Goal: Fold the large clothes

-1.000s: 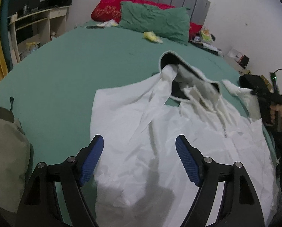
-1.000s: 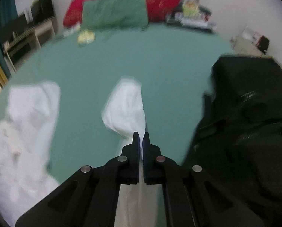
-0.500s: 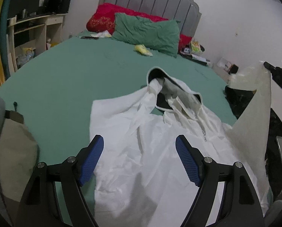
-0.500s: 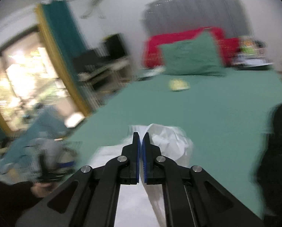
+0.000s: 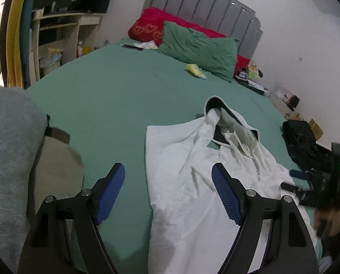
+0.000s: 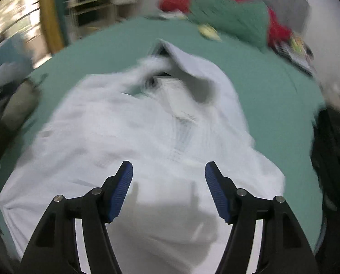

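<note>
A white hooded jacket (image 5: 192,182) lies on the green bed (image 5: 115,96), hood toward the pillows, both sleeves folded in over the body. It also shows, blurred, in the right wrist view (image 6: 128,132). My left gripper (image 5: 168,182) is open and empty above the jacket's left edge. My right gripper (image 6: 168,182) is open and empty above the jacket's lower middle. The right gripper also appears at the right edge of the left wrist view (image 5: 306,182).
A green pillow (image 5: 199,48) and red pillow (image 5: 147,29) lie at the headboard, with a small yellow item (image 5: 195,70) nearby. A black bag (image 5: 304,143) sits at the bed's right edge. Grey and beige clothes (image 5: 14,150) lie at left. A desk (image 5: 65,32) stands beyond.
My right gripper, shut on the jacket's right sleeve, carried it over the body, then opened and let go. The sleeve now lies on the jacket. The left gripper stayed open.
</note>
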